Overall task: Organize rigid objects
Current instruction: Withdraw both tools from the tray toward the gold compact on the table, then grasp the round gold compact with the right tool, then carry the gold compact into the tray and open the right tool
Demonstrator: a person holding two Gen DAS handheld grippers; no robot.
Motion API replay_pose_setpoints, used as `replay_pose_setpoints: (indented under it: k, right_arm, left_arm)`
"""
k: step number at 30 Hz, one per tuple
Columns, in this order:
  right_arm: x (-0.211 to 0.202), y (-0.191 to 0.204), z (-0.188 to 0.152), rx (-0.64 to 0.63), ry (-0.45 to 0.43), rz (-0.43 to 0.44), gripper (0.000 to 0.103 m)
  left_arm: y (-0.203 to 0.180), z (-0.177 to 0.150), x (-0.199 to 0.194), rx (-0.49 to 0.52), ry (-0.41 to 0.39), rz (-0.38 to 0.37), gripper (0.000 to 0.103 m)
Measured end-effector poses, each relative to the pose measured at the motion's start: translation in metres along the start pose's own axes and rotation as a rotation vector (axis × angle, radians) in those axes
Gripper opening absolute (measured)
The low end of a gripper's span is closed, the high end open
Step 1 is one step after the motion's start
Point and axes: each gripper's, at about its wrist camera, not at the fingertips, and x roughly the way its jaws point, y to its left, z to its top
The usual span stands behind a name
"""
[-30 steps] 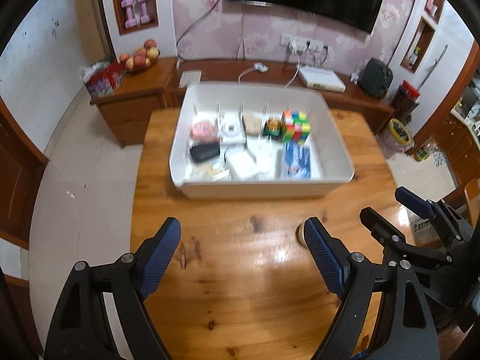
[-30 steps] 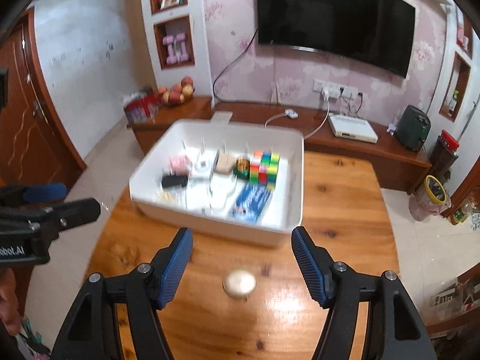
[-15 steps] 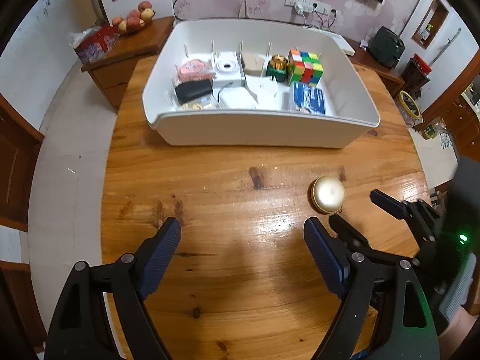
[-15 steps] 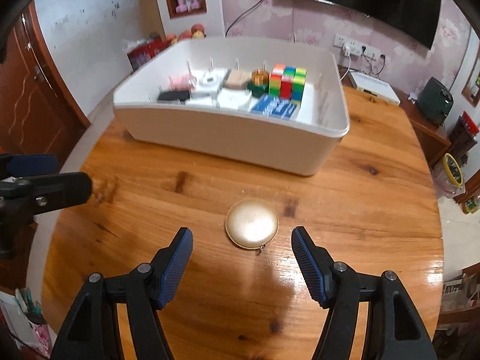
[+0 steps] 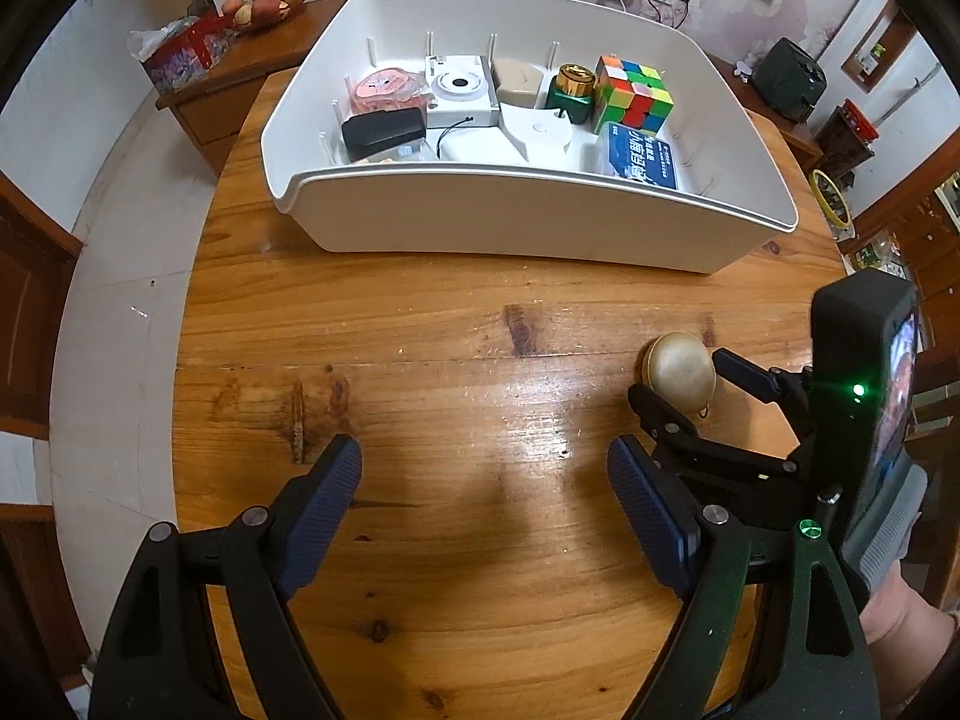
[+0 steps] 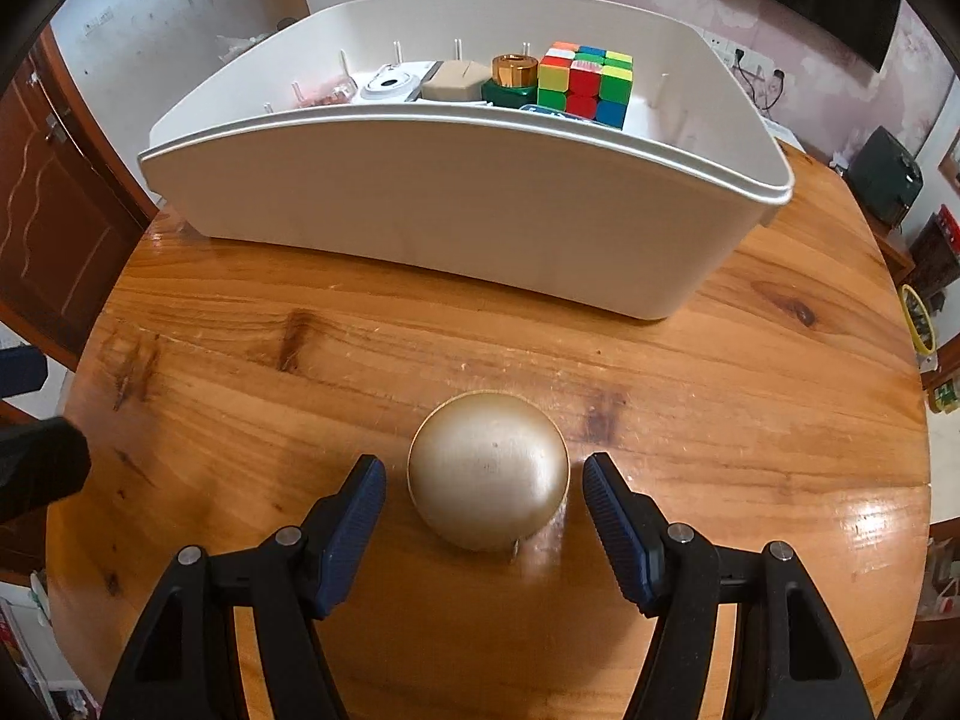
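A round gold compact [image 6: 487, 477] lies on the wooden table [image 6: 690, 396], just in front of the white bin [image 6: 456, 210]. My right gripper [image 6: 485, 483] is open, with one finger on each side of the compact and a small gap to each. The compact also shows in the left wrist view [image 5: 681, 367] between the right gripper's fingers. My left gripper [image 5: 485, 468] is open and empty over bare table to the left. The bin [image 5: 516, 222] holds a Rubik's cube [image 5: 633, 93], a white camera [image 5: 459, 90], a blue box [image 5: 645, 156] and several other items.
The bin stands at the far side of the round table. A wooden sideboard with a fruit bowl [image 5: 264, 0] stands behind it. The table edge curves close on both sides. A black speaker [image 5: 786, 78] sits at the back right.
Both grippers have moved forward and down toward the table. My right gripper has closed in on the gold compact, which now sits between its open fingers.
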Motion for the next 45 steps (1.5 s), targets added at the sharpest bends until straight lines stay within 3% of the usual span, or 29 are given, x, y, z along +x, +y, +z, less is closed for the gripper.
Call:
replay_pose_setpoints:
  k: [5,8,16,28,34,40,45]
  right_arm:
    - [0.004,0.000,0.000,-0.002,0.005,-0.015,0.067]
    - [0.003,0.002,-0.002,-0.020,-0.005,-0.025,0.056]
    - [0.001,-0.002,-0.003,0.020,0.025,-0.016,0.055]
    - [-0.071,0.006,0.011,0.042,-0.054,-0.039,0.055]
    - [-0.127,0.006,0.056,0.035,-0.156,-0.054,0.055]
    - [-0.189,0.004,0.123,0.027,-0.285,-0.059,0.055]
    - [-0.209,0.007,0.179,0.011,-0.355,-0.080,0.055]
  left_arm:
    - [-0.002,0.000,0.001,0.005,0.003,-0.004,0.086]
    - [-0.003,0.000,0.001,0.006,0.006,-0.008,0.086]
    - [-0.005,-0.002,-0.008,0.022,-0.006,-0.016,0.086]
    - [0.003,-0.001,-0.055,0.016,-0.082,-0.059,0.086]
    - [0.012,0.002,-0.090,-0.002,-0.139,-0.091,0.086]
    - [0.018,0.006,-0.117,-0.023,-0.190,-0.111,0.086]
    - [0.018,0.007,-0.130,-0.036,-0.216,-0.125,0.086]
